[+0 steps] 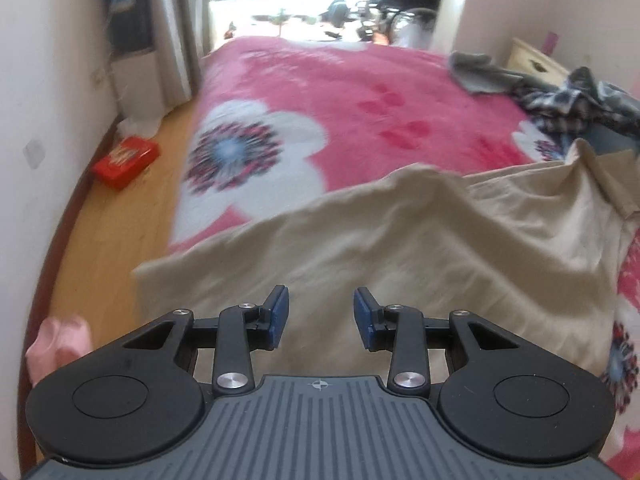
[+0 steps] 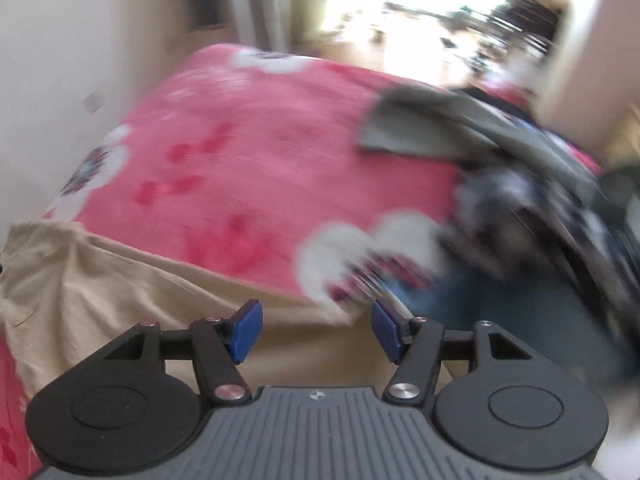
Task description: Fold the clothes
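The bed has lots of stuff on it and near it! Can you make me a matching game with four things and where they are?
Things:
1. beige garment
2. red box
3. checked shirt
4. left tongs

Places:
A. on the wooden floor beside the bed
B. in the clothes pile at the right edge of the bed
C. open, above the beige cloth
D. spread over the near end of the pink blanket

Pairs: 1-D, 2-A, 3-B, 4-C
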A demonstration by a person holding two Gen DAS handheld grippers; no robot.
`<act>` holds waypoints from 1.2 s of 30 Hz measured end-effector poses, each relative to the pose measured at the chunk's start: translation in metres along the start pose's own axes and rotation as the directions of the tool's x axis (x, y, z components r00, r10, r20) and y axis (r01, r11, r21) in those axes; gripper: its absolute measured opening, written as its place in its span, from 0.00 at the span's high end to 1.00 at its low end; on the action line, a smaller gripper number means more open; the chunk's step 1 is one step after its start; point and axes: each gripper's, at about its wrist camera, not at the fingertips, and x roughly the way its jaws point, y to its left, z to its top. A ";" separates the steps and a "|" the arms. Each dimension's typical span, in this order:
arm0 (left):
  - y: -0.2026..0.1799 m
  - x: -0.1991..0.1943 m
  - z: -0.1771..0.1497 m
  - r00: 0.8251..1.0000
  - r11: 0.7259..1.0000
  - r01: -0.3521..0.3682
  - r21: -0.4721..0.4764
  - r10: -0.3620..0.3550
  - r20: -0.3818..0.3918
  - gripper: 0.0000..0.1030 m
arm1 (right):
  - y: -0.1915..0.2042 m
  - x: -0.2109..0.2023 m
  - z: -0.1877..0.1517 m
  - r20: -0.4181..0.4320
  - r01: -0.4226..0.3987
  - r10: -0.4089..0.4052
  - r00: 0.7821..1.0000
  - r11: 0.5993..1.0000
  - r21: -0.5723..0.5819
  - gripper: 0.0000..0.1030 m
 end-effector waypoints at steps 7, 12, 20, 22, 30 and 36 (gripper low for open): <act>-0.051 0.060 0.019 0.994 0.995 -0.096 0.017 0.097 -0.047 0.65 | -0.057 -0.007 -0.104 0.016 0.131 -0.135 0.991 0.979 0.159 0.39; -0.059 0.084 0.018 0.977 0.976 -0.209 -0.056 0.206 -0.058 0.63 | -0.052 -0.017 -0.159 0.083 0.222 -0.224 0.971 0.974 0.036 0.39; -0.066 0.089 0.023 0.955 0.948 -0.295 -0.121 0.288 -0.074 0.61 | -0.007 0.019 -0.182 0.236 0.323 -0.260 0.936 0.902 -0.287 0.40; -0.067 0.091 0.023 0.951 0.942 -0.308 -0.137 0.300 -0.073 0.61 | -0.008 0.023 -0.179 0.240 0.317 -0.251 0.938 0.902 -0.294 0.44; -0.072 0.094 0.023 0.941 0.930 -0.338 -0.146 0.331 -0.071 0.60 | -0.012 0.040 -0.169 0.256 0.293 -0.215 0.943 0.900 -0.323 0.75; -0.072 0.095 0.022 0.941 0.931 -0.337 -0.143 0.331 -0.065 0.60 | -0.017 0.031 -0.161 0.272 0.264 -0.183 0.945 0.917 -0.299 0.91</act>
